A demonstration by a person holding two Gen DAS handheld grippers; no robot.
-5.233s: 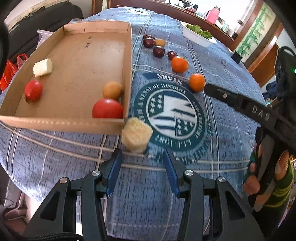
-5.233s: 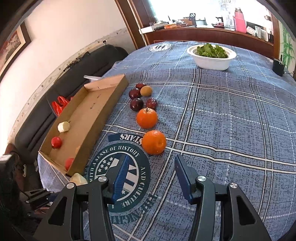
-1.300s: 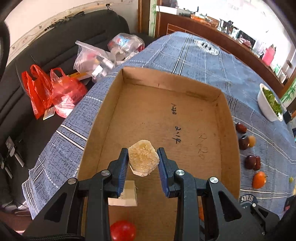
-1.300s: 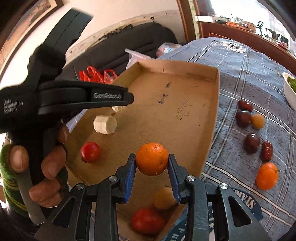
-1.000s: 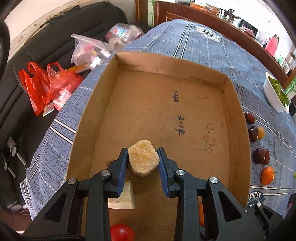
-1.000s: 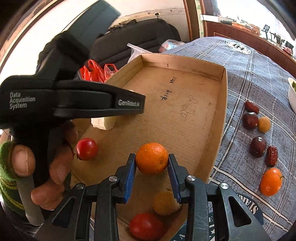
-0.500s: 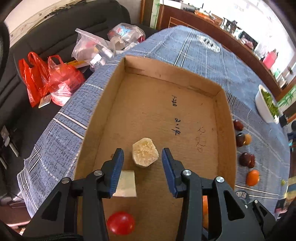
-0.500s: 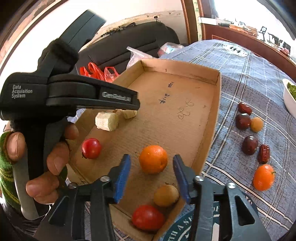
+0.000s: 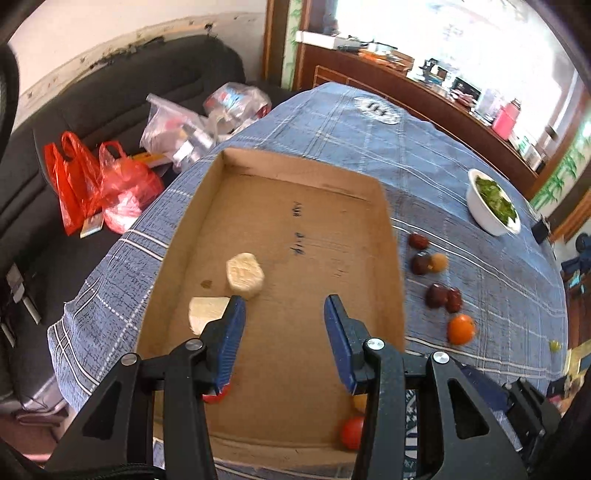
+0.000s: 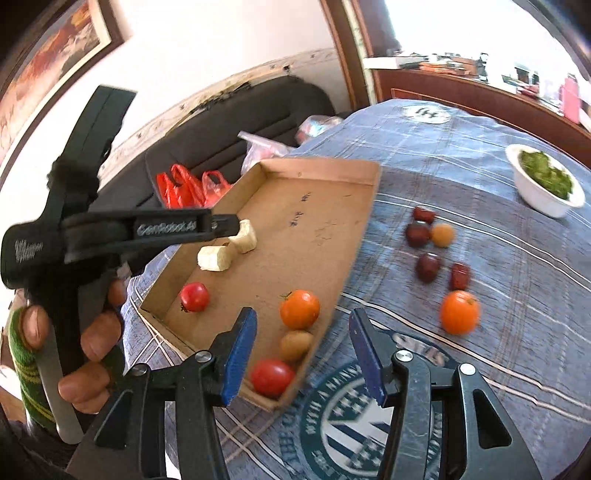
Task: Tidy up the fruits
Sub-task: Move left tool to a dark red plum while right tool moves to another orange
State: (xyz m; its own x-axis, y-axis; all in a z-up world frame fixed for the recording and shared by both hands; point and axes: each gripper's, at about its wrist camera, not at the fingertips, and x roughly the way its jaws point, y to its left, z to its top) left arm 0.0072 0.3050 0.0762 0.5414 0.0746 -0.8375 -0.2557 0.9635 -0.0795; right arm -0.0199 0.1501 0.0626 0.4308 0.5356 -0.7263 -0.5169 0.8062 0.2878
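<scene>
Released orange [image 10: 299, 309] lies in the box [image 10: 325, 240], just beyond the opened, empty right gripper [image 10: 303, 356].

White wall [image 10: 221, 48] with a scuffed lower edge; framed picture [image 10: 48, 70]. Dark sofa [image 9: 122, 99] carrying 2 red plastic bags [image 9: 92, 184]. Wooden sideboard [image 9: 406, 88] under a bright window [image 9: 461, 33]. Blue plaid tablecloth [image 9: 461, 177].

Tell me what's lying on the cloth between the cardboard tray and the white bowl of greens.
Between the cardboard tray and the white bowl, the right wrist view shows four dark red fruits, a small yellow-orange fruit and an orange on the tablecloth.
</scene>
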